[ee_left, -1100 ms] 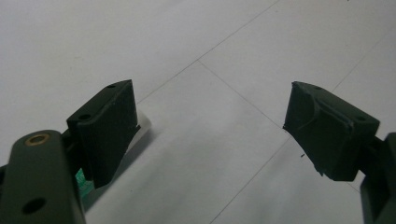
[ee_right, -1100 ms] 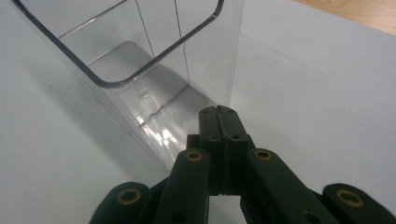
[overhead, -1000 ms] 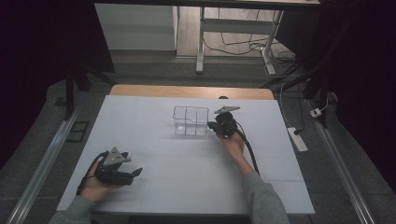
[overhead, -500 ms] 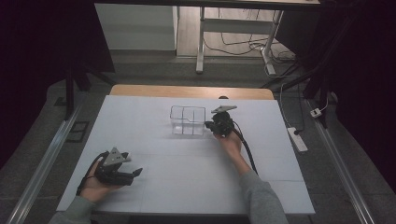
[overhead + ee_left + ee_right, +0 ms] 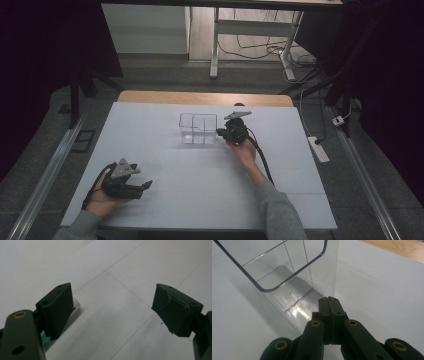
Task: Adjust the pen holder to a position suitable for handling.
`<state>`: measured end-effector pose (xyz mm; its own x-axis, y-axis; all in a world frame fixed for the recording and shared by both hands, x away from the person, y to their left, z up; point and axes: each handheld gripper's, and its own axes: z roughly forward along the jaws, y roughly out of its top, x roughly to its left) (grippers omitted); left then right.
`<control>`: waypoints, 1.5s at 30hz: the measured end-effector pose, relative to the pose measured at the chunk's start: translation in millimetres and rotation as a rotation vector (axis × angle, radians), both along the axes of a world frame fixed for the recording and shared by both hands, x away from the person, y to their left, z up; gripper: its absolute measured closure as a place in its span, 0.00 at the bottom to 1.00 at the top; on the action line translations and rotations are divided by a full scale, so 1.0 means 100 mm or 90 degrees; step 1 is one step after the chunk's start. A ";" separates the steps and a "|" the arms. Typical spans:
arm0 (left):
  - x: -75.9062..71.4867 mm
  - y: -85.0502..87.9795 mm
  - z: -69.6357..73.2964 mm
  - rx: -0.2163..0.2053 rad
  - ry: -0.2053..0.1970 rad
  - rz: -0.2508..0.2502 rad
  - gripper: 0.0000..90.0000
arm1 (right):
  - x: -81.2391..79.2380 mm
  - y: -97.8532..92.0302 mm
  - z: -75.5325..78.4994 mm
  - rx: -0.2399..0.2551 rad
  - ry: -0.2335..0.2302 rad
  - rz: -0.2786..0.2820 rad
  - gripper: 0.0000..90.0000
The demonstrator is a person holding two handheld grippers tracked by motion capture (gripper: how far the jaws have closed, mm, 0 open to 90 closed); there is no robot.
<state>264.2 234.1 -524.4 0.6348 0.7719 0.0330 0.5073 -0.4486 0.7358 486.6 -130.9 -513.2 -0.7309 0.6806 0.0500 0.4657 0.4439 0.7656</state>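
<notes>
Jaws on my right gripper (image 5: 329,301) are pressed flat together with nothing between them, their tips against the lower corner of the clear bin (image 5: 287,277). From the high view I see that gripper (image 5: 226,133) at the bin's (image 5: 198,128) right side, my right hand (image 5: 243,149) behind it and the cable running back along the sleeve. The bin stands upright on the white tabletop (image 5: 210,185), a little beyond its middle, and a partition splits it into compartments; I can see nothing inside them. On my left gripper (image 5: 112,307) the jaws are spread wide over bare tabletop, holding nothing. That gripper (image 5: 144,186) sits low near the front left corner, well apart from the bin, with my left hand (image 5: 102,196) wrapped around it.
</notes>
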 end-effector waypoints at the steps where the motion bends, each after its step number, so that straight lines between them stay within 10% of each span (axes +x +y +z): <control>1: 0.00 0.00 0.00 0.001 0.000 0.000 0.19 | 0.01 0.02 0.00 0.004 0.001 0.004 0.99; 25: 0.01 0.03 0.00 -0.002 -0.004 -0.002 0.19 | -0.18 -0.28 0.08 0.007 0.016 -0.013 0.99; 35: 0.01 0.03 0.00 -0.002 -0.004 -0.002 0.19 | -0.57 -0.70 0.20 0.047 0.001 -0.035 0.51; 45: 0.01 0.02 0.00 0.000 -0.002 -0.003 0.19 | -0.94 -1.01 0.21 0.034 -0.022 -0.014 0.42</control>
